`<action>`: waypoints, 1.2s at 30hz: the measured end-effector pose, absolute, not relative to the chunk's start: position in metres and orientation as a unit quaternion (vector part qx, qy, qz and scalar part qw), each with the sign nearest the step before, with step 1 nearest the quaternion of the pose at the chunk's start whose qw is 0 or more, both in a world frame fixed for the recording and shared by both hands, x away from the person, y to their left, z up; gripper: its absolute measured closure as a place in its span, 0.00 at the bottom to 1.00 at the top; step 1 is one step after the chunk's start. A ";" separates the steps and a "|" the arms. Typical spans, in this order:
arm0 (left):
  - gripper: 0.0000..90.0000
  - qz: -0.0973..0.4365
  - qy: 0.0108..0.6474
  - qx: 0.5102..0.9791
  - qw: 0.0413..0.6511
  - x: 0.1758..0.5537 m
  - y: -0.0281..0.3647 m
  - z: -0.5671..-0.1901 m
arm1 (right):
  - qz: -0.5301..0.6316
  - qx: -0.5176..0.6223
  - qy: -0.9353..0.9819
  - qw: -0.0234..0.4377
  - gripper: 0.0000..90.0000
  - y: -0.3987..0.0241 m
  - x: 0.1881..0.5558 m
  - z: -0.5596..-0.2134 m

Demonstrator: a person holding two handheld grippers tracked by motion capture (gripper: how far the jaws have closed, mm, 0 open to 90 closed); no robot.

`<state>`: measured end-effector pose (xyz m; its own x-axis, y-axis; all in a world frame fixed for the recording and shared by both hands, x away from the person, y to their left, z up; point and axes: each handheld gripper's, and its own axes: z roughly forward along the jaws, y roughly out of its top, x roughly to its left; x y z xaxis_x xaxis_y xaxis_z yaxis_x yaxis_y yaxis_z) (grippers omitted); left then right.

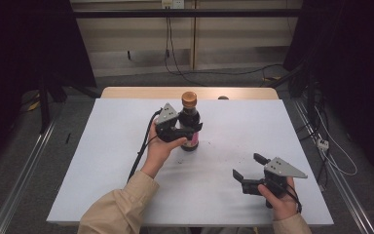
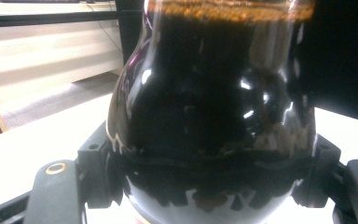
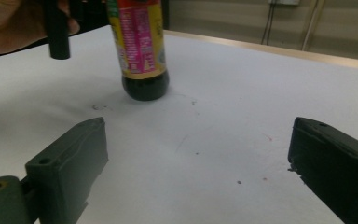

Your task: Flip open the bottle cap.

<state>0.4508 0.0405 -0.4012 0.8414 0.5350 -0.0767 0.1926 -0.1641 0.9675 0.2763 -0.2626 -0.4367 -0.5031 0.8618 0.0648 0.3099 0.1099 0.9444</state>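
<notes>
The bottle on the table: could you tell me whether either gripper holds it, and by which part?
The left gripper clamps the bottle around its shoulder, above the label; the right gripper is open, holding nothing.

There is one bottle [image 1: 190, 123] on one table [image 1: 102, 161]. The bottle has one gold cap [image 1: 189, 99] and one pink and yellow label [image 3: 138, 39]. There are two grippers, a left one [image 1: 187, 129] and a right one [image 1: 249, 166]. Two hands hold them, one each. On the back wall is one socket [image 1: 172, 4].
</notes>
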 end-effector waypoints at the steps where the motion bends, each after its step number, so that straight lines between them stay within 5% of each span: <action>1: 0.29 0.143 0.241 0.751 0.598 0.451 0.041 -0.401 | 0.517 0.426 0.694 0.265 0.04 -0.262 0.279 -0.436; 22: 0.30 0.145 0.241 0.748 0.601 0.449 0.041 -0.403 | 0.533 0.402 0.705 0.240 0.05 -0.223 0.329 -0.389; 36: 0.30 0.143 0.245 0.746 0.603 0.449 0.041 -0.404 | 0.534 0.398 0.713 0.221 0.16 -0.210 0.352 -0.365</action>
